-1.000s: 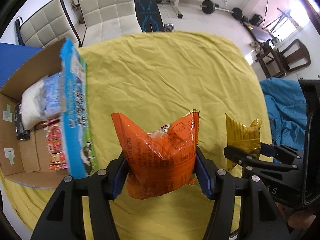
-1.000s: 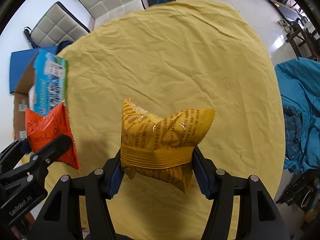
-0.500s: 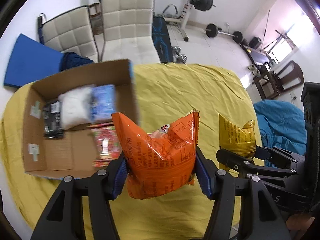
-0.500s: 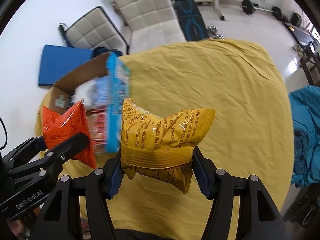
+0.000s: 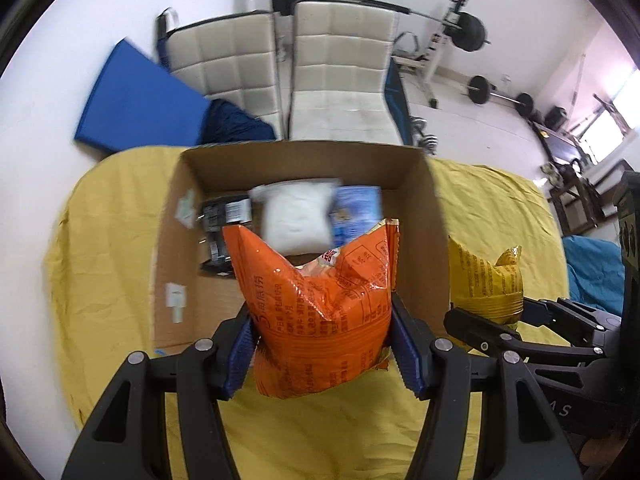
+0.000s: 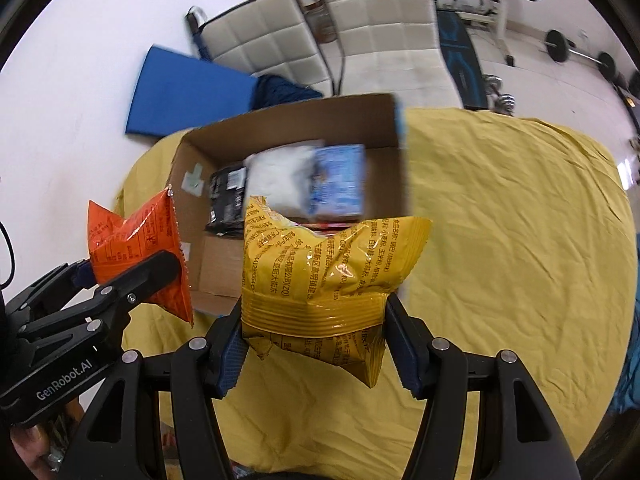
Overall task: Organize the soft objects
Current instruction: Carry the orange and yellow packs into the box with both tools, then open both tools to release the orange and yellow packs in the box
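Observation:
My left gripper [image 5: 324, 350] is shut on an orange snack bag [image 5: 320, 300], held upright just in front of the open cardboard box [image 5: 432, 216]. My right gripper [image 6: 314, 350] is shut on a yellow snack bag [image 6: 324, 276], also held above the yellow cloth near the box [image 6: 384, 120]. The box holds a white packet [image 5: 296, 216], a blue packet [image 5: 354, 212] and a black packet [image 5: 222, 224]. The yellow bag [image 5: 484, 280] shows at the right in the left wrist view; the orange bag [image 6: 136, 248] shows at the left in the right wrist view.
The table is covered with a wrinkled yellow cloth [image 6: 500, 240]. Two white padded chairs [image 5: 340, 80] stand behind the box, with a blue mat [image 5: 136, 104] against the wall. Gym weights [image 5: 468, 36] stand on the floor at the back right. A blue cloth [image 5: 592, 268] lies at the right.
Both grippers have swung left toward the box with their bags still held. The box has come from the left edge to straight ahead, and its inside now faces me.

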